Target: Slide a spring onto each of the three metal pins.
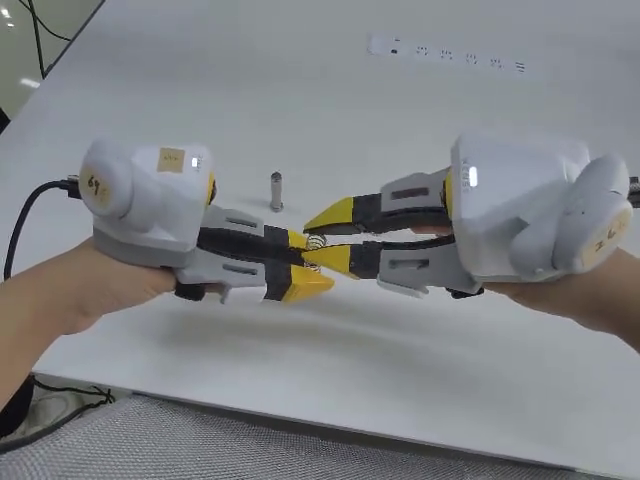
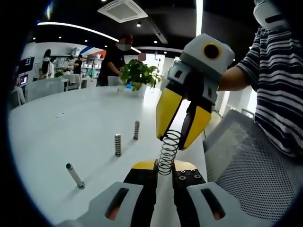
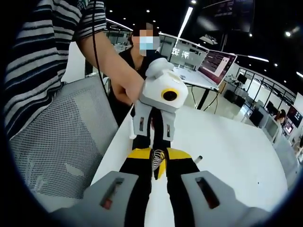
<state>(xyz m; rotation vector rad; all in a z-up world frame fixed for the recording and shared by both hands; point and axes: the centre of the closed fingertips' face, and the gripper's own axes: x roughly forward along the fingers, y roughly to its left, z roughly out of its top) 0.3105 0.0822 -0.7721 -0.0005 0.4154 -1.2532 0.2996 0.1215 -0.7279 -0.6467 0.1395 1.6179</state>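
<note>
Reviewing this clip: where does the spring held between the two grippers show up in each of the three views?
Head view: the spring is at centre, bridging the left gripper and the right gripper.
Left gripper view: the spring is at lower centre, rising from the near jaws into the spread jaws opposite.
Right gripper view: the spring is at lower centre, between the near jaws.
Shared landmark: the left gripper, shut on one end of the spring.
</note>
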